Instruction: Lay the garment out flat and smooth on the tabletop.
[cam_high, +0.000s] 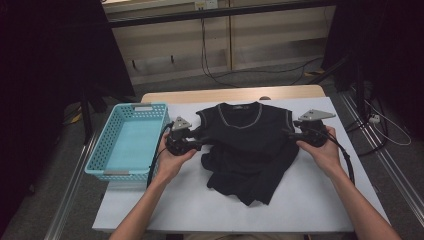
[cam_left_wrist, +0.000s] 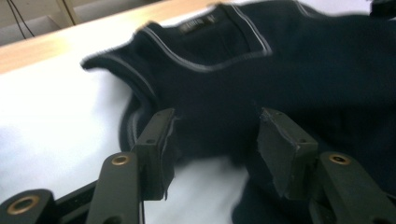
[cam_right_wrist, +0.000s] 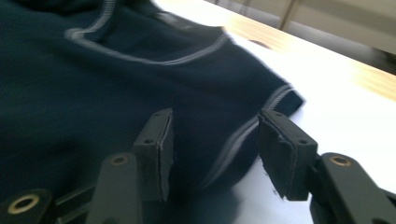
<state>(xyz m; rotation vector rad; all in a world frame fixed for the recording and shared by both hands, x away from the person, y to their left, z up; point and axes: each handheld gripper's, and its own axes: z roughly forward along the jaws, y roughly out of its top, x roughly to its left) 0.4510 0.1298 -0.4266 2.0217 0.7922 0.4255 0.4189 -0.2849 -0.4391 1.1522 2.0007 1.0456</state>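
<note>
High view: a black top (cam_high: 250, 145) lies on the white tabletop (cam_high: 320, 200), neckline toward the far edge, its lower part bunched and crumpled toward the person. To its left, at the tabletop's left edge, stands a light blue basket (cam_high: 127, 142).

The left gripper (cam_high: 196, 140) sits at the top's left armhole, held by the left hand (cam_high: 172, 157). The right gripper (cam_high: 290, 132) sits at the right armhole, held by the right hand (cam_high: 322, 152). Both point inward at the top from opposite sides.

Left gripper view: the jaws stand apart, released, with the dark cloth (cam_left_wrist: 280, 84) just beyond and between them; the pads do not press on it. The grey-trimmed armhole edge runs by the left jaw.

Right gripper view: these jaws are also apart and released. The top's (cam_right_wrist: 93, 84) armhole edge with its grey trim passes between them without being pinched, and white tabletop (cam_right_wrist: 345, 107) shows past the right jaw.
</note>
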